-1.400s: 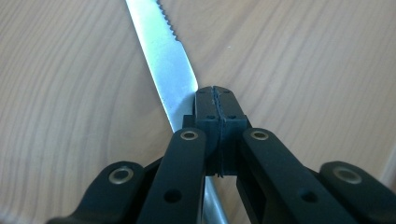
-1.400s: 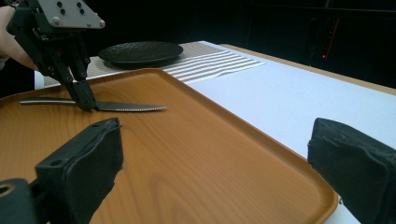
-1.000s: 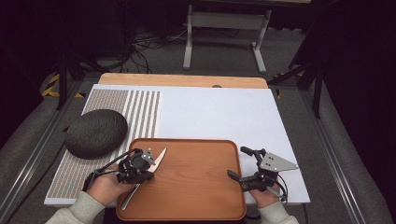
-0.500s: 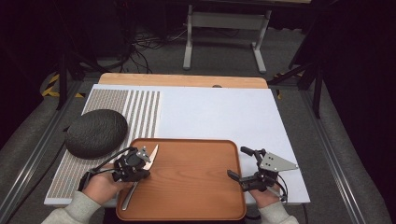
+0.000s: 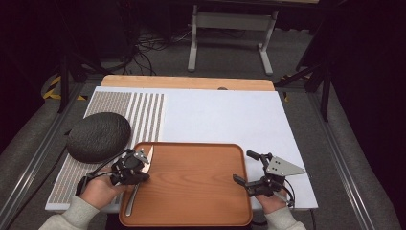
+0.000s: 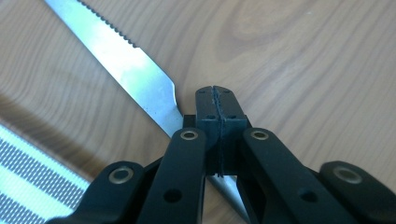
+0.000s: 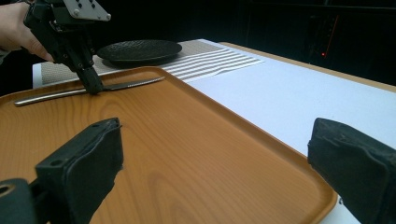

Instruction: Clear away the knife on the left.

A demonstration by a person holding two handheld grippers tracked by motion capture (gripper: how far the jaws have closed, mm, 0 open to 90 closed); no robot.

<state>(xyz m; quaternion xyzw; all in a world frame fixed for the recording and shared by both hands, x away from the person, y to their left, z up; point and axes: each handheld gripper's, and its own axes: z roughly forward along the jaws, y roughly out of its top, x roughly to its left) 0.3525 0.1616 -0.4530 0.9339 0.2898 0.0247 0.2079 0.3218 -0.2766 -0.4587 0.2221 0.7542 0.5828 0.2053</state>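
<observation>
While the left gripper sits low over the wooden tray, its jaws are pressed fully together, and in its own view the knife runs under and beside them, serrated blade stretching up and to the left. Whether the knife is actually pinched between the jaws, I cannot tell: the tips meet just beside the blade's neck. From the right gripper view that same gripper points down onto the knife near where blade meets handle, and the knife lies flat along the tray's far rim. Over on the tray's right edge, the right gripper is released, jaws spread wide with nothing between them, one jaw over the wood and the other out toward the white mat. Each gripper is held by a hand in a grey sleeve. Beyond the tray's left corner rests a dark round plate, lying on the striped section of the mat. Farther back, the wooden tabletop shows as a strip, and behind it a grey metal stand on the floor.
</observation>
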